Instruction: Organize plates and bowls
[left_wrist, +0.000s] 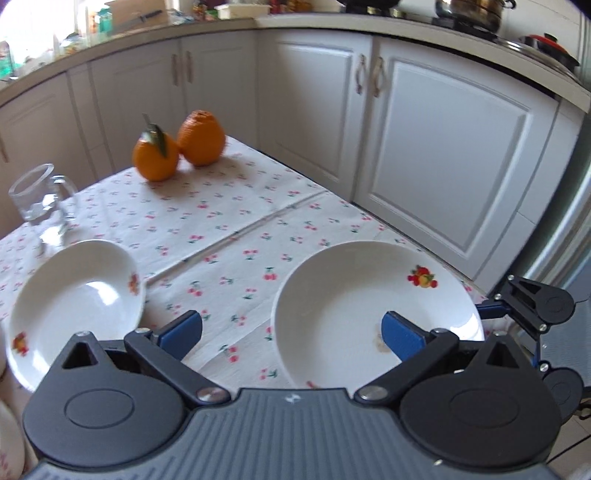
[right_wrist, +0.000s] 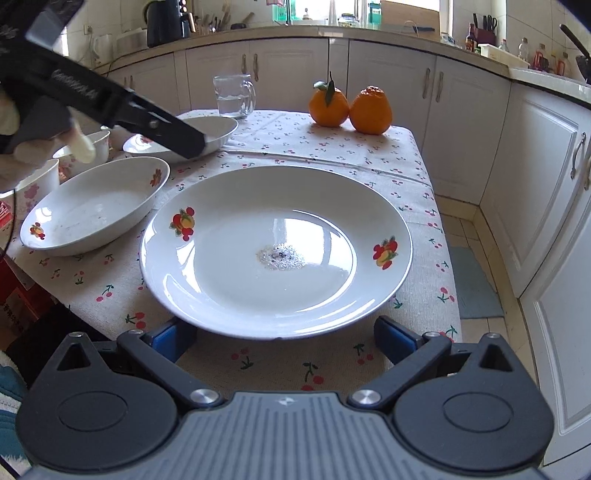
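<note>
Plates and bowls, white glazed ceramic with fruit decals, sit on the cloth-covered bench (right_wrist: 413, 177). Judged rigid, fairly heavy, slick-glazed and breakable; best taken at the rim, one pad above and one below, since the wells offer nothing to pinch.

Large shallow plate (right_wrist: 275, 245) lies toward the bench's near right corner, with a small speckled residue at its centre. Right gripper (right_wrist: 284, 338) has jaws released and spread wide; the plate's near rim sits just ahead of and between the blue pads, not visibly touched.

Oval dish (right_wrist: 98, 205) lies beside the plate toward the left edge, apart from it. A second oval dish (right_wrist: 221, 129) lies behind it; small bowls (right_wrist: 99, 142) cluster at the left edge.

Left gripper (left_wrist: 291, 334) is also released, jaws wide, holding nothing. Its right pad hangs over the plate's well; contact cannot be told.

Two oranges (right_wrist: 349, 105) and a glass mug (right_wrist: 234, 96) stand along the far edge.
</note>
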